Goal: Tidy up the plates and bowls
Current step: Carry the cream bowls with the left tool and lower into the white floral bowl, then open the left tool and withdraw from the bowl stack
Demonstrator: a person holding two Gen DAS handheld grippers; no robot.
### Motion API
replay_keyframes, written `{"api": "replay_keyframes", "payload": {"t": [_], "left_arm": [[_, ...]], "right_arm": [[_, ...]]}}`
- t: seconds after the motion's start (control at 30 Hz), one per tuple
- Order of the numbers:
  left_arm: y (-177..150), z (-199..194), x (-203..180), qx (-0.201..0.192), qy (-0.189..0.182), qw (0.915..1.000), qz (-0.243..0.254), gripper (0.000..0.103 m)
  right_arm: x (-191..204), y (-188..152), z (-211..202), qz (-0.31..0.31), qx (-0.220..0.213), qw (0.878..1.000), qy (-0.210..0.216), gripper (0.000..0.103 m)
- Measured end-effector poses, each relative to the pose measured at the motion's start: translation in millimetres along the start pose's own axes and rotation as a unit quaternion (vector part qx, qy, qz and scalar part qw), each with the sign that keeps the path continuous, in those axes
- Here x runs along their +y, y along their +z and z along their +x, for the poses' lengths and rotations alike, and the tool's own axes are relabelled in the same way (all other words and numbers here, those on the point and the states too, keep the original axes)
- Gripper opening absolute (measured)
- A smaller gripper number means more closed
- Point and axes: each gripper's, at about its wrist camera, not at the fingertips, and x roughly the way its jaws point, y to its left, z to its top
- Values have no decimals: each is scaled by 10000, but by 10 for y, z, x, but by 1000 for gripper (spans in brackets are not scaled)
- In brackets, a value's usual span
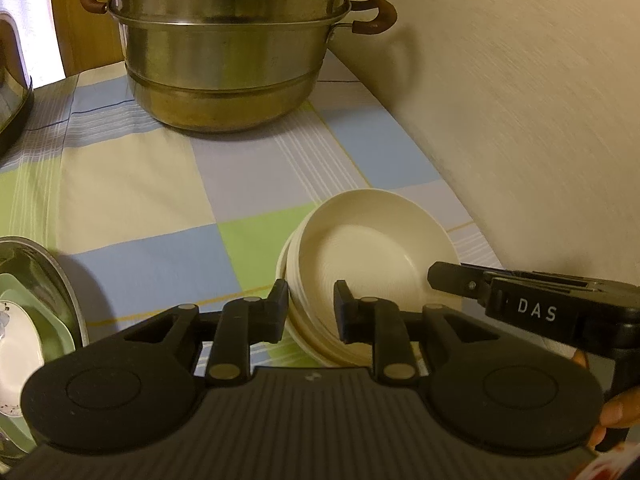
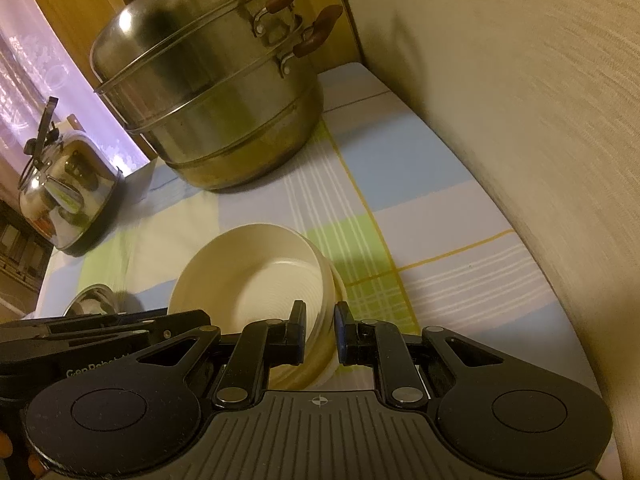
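Between narrow right gripper (image 2: 320, 330) pads: bowl stack (image 2: 256, 276) rim, prob. gripped; left gripper (image 1: 311, 312) loose astride.

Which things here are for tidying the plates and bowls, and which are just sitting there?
For the job:
- cream bowls, stacked
- left gripper and right gripper, both at the stack's rim
- metal basin holding plates

Just sitting there:
- steamer pot
- kettle
- checked tablecloth
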Motion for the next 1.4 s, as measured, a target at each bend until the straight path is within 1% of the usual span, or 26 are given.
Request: {"api": "replay_keyframes", "payload": {"t": [0.1,0.17,0.23,0.33,0.5,0.6,0.67,0.77,0.87,1.03,1.23,1.4], "left_arm": [[-6,-33,-7,-34,0,10000,8,23],[-7,-63,-8,-64,5,10000,9,25],[-11,-101,-14,-91,5,10000,4,26],[-22,-164,-23,-137,5,9999,-12,29],[-57,-286,-50,-229,21,9997,-21,39],[-99,-372,-53,-269,27,9996,-34,44],[-138,-443,-47,-295,16,9995,-64,53],[-211,-573,-46,-355,23,9993,-86,58],[-297,-706,-38,-372,53,9992,-110,62],[-493,-930,10,-381,148,9990,-192,63],[-769,-1189,62,-396,321,9982,-326,63],[-1036,-1422,71,-425,433,9973,-424,63]], "right_arm": [[6,-3,-19,-37,-42,10000,-61,20],[2,-9,-42,-21,-67,10000,-59,34],[-4,-22,-75,-1,-131,9999,-60,42],[-7,-28,-118,3,-177,9998,-67,44],[-18,-51,-215,19,-237,9997,-46,48],[-17,-76,-301,21,-310,9995,-26,53],[-20,-104,-364,10,-356,9994,-27,59],[-26,-165,-467,4,-401,9992,-58,66],[-30,-243,-577,-19,-390,9992,-63,68],[-25,-383,-791,-73,-386,9992,-99,69],[6,-575,-1044,-163,-355,9992,18,70],[23,-772,-1209,-245,-232,9994,116,70]]}}
